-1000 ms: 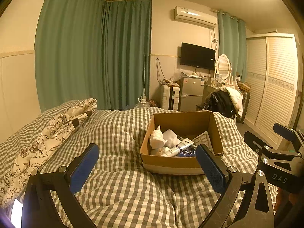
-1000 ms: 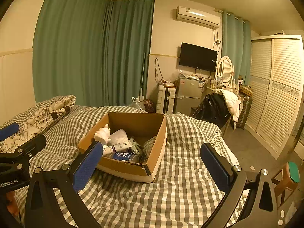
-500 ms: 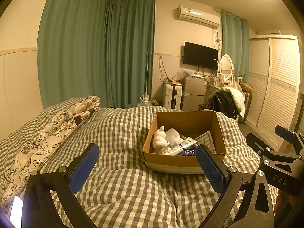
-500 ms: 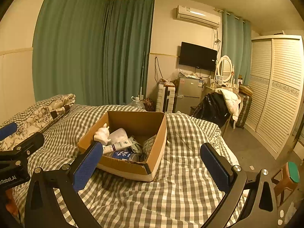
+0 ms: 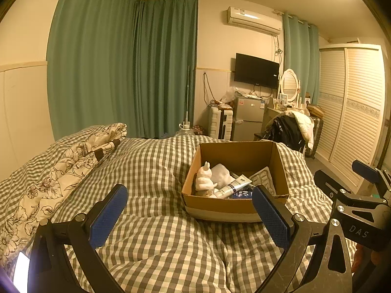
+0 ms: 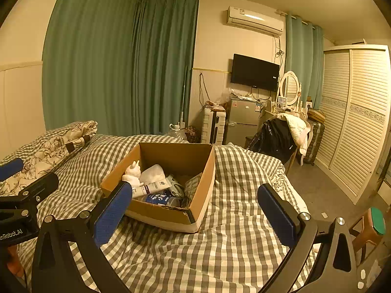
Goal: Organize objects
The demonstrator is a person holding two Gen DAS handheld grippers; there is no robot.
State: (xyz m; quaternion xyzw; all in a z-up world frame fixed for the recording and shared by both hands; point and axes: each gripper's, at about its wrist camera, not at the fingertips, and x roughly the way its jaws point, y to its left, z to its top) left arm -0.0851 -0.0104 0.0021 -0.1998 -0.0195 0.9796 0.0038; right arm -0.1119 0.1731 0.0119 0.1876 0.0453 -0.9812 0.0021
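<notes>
We hold both grippers above the checked duvet [image 5: 156, 219], and little has changed over the last second: the views have only drifted slightly, the box sitting marginally nearer in the left view. The left gripper [image 5: 188, 213] stays spread wide and empty, and the right gripper [image 6: 195, 211] is likewise released, holding nothing. The cardboard box [image 5: 234, 210] rests on the bed, just beyond our fingertips, right of centre in the left view and left of centre in the right. Inside it lie a white figurine [image 5: 204, 180], a tube [image 5: 233, 188], a white cloth [image 6: 152, 173] and a blue tin [image 6: 161, 199], all unmoved.
</notes>
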